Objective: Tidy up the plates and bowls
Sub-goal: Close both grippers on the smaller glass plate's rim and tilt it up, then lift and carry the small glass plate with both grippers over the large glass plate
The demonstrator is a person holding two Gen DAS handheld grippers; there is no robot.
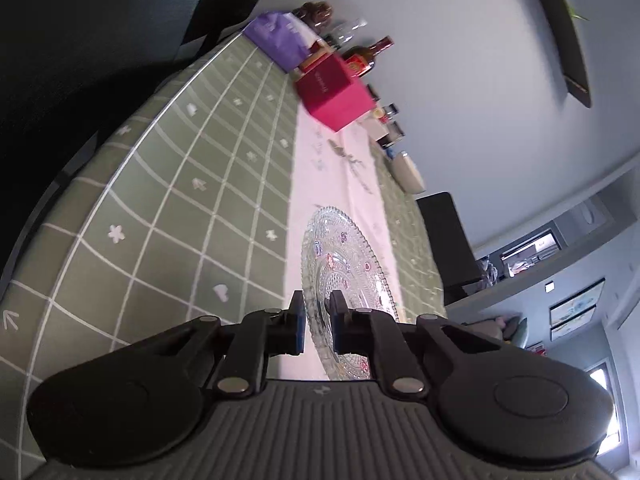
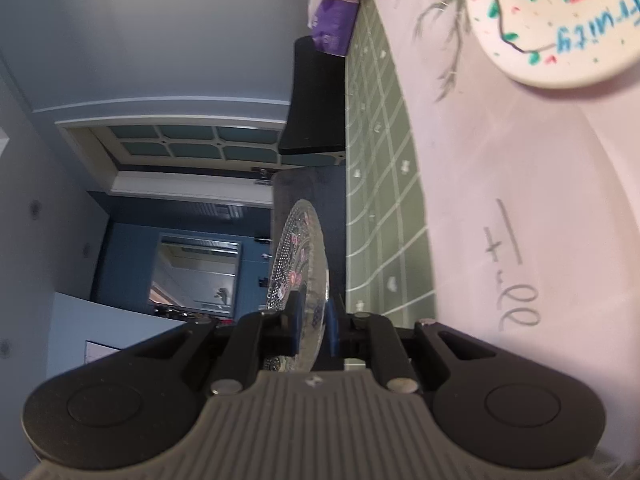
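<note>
My left gripper [image 1: 318,320] is shut on the near rim of a clear glass plate [image 1: 340,264] with beaded edge and small coloured motifs, held just over the pink runner. My right gripper [image 2: 314,320] is shut on the rim of a second clear glass plate [image 2: 296,256] of the same pattern, held off the table's edge beside the green cloth. A white plate [image 2: 560,24] with fruit drawings and blue lettering lies on the pink runner. A white bowl or plate [image 1: 408,172] sits at the table's far side in the left wrist view.
The table has a green checked cloth [image 1: 192,184] and a pink runner [image 1: 324,160]. A pink box [image 1: 332,92], a purple pack [image 1: 276,36], bottles [image 1: 360,58] and jars crowd the far end. Dark chairs [image 1: 448,240] stand by the table; one also shows in the right wrist view [image 2: 316,96].
</note>
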